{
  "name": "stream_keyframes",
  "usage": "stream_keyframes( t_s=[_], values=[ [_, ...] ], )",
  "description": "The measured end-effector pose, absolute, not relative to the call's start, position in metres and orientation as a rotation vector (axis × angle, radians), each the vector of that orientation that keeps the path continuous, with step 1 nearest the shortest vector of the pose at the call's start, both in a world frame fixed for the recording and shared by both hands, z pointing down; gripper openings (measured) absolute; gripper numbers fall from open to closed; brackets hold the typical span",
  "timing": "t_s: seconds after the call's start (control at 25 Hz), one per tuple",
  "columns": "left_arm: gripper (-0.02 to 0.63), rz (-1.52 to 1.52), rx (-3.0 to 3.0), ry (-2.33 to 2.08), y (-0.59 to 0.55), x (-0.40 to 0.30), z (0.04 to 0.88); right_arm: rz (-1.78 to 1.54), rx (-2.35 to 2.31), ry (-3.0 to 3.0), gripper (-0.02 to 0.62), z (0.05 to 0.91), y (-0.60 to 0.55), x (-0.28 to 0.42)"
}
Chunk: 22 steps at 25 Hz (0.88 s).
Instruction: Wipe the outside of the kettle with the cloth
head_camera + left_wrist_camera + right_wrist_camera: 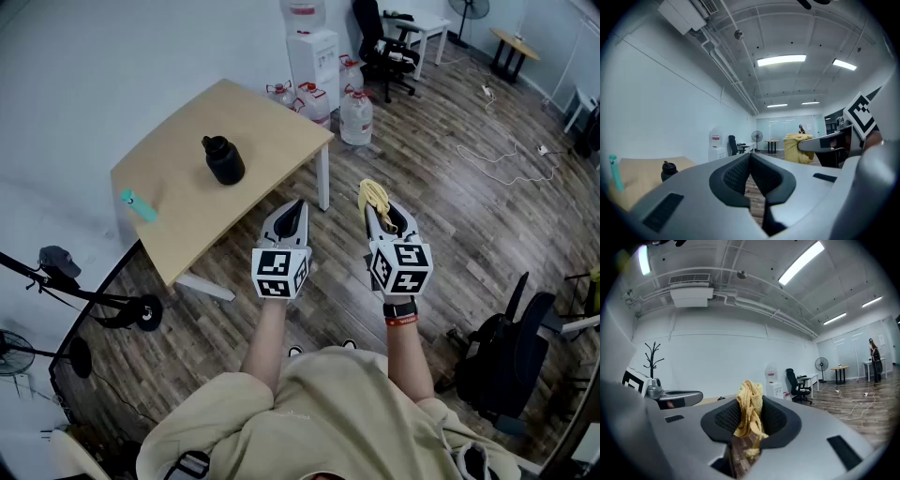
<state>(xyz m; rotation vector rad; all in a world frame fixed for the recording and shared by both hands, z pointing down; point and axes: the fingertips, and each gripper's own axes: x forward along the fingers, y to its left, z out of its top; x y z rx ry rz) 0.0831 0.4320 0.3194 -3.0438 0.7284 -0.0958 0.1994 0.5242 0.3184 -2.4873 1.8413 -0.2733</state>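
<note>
- Kettle: black, squat body with a capped top, standing upright about the middle of the light wooden table. With the cap on, I cannot see what it holds.
- Clear jugs with red caps stand on the floor just past the table's far right corner, beside a white water dispenser. I cannot judge how full they are.
- A small teal object lies near the table's left edge, well apart from the kettle.
- The kettle's surface looks dark and matt. No marks can be made out at this range.
- My right gripper has its jaws clamped on the yellow cloth. The cloth is bunched, with folds standing above the jaw tips and a tail hanging down between the pads.
- My left gripper has its jaws closed, the tips meeting with nothing between them.
- I hold both grippers side by side over the wood-plank floor, off the table's near edge. The cloth is well apart from the kettle.
</note>
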Motion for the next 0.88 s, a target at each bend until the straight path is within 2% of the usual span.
stream_keyframes(
  t_s=[0.24,0.48,0.68,0.88],
  values=[
    [0.025,-0.095,-3.052,0.743,0.450,0.108,0.335,-0.268,-2.464,1.877,0.121,0.331,0.534,0.220],
    [0.025,-0.141,-3.061,0.889,0.447,0.090,0.362,-0.344,-2.372,1.964,0.123,0.352,0.508,0.223],
    [0.025,-0.217,-2.994,1.031,0.381,0.058,0.374,-0.435,-2.231,2.112,0.124,0.368,0.427,0.180],
    [0.025,-0.206,-2.949,1.157,0.256,0.031,0.379,-0.463,-2.163,2.206,0.124,0.376,0.295,0.145]
  ],
)
